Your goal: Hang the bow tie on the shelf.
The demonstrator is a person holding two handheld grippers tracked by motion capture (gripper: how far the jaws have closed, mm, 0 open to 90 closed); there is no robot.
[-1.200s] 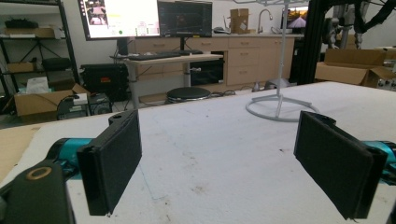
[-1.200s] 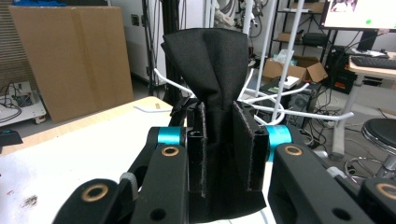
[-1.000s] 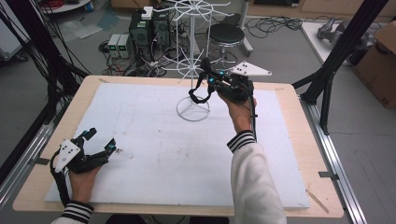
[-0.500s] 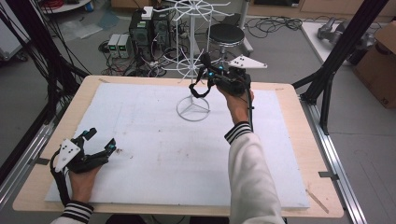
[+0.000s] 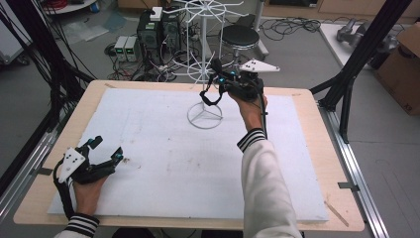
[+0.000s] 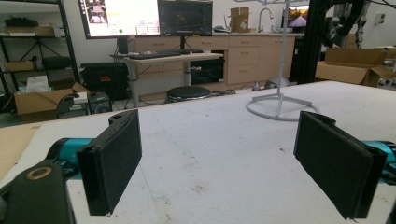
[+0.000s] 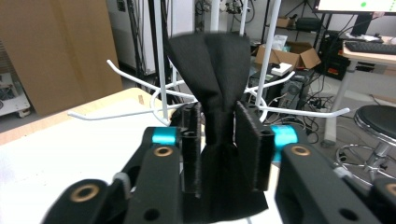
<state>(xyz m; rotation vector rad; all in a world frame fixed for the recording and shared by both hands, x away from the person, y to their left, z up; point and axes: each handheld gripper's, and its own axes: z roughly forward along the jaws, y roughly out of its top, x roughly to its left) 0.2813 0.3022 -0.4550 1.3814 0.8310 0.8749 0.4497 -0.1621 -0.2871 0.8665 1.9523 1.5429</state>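
A white wire rack (image 5: 204,59) with hooked arms stands on a ring base at the far middle of the white mat; its base ring (image 6: 279,108) also appears in the left gripper view. My right gripper (image 5: 218,79) is raised beside the rack's pole, shut on a black bow tie (image 7: 219,88) whose strap loop (image 5: 210,96) hangs below. The bow tie's wings rise in front of the rack's arms (image 7: 261,105). My left gripper (image 5: 106,151) rests low on the mat at the near left, open, with nothing between its pads (image 6: 114,158).
The white mat (image 5: 148,148) covers a wooden table (image 5: 317,99) with black frame posts at both sides. Behind the table stand a black stool (image 5: 240,37), computers and cables on the floor. A cardboard box (image 5: 403,59) sits at the far right.
My right gripper has carried the bow tie a little farther away and up toward the rack's arms. The left gripper has stayed still.
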